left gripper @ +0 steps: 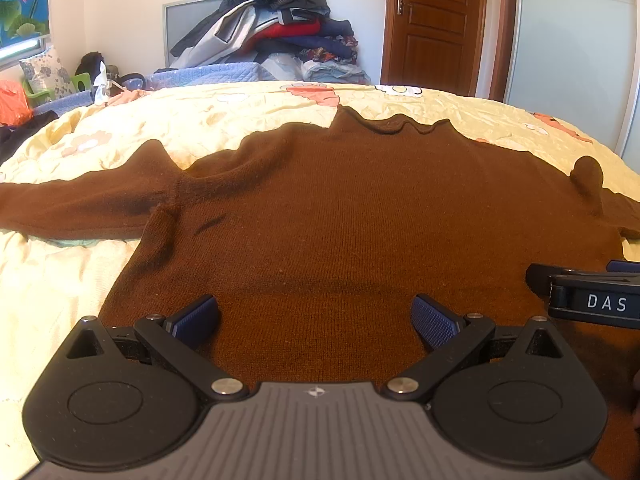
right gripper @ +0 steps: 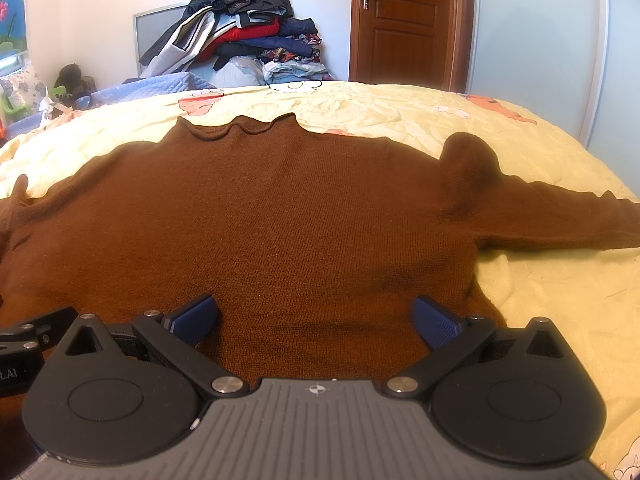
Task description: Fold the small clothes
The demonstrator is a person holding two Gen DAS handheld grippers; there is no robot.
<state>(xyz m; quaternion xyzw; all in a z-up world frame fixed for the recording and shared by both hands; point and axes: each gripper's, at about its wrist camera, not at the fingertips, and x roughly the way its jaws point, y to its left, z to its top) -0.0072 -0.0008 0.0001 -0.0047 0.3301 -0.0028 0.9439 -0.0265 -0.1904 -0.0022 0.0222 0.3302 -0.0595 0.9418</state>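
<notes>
On a pale yellow floral quilt (left gripper: 200,120), a soft, limp brown knitted sweater (left gripper: 340,208) is spread flat, best pinched at its hem, beneath the wide-open, empty left gripper (left gripper: 316,320) and right gripper (right gripper: 316,320).

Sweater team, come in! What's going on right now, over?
Left gripper open, right gripper open, both low over the hem. Brown sweater flat on the yellow quilt, sleeves spread, not yet folded. Nothing in the way. Over.

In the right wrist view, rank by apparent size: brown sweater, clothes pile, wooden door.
1. brown sweater, by far the largest, but nearest the camera.
2 and 3. clothes pile and wooden door look alike in area; both far off, so I will not rank them.
</notes>
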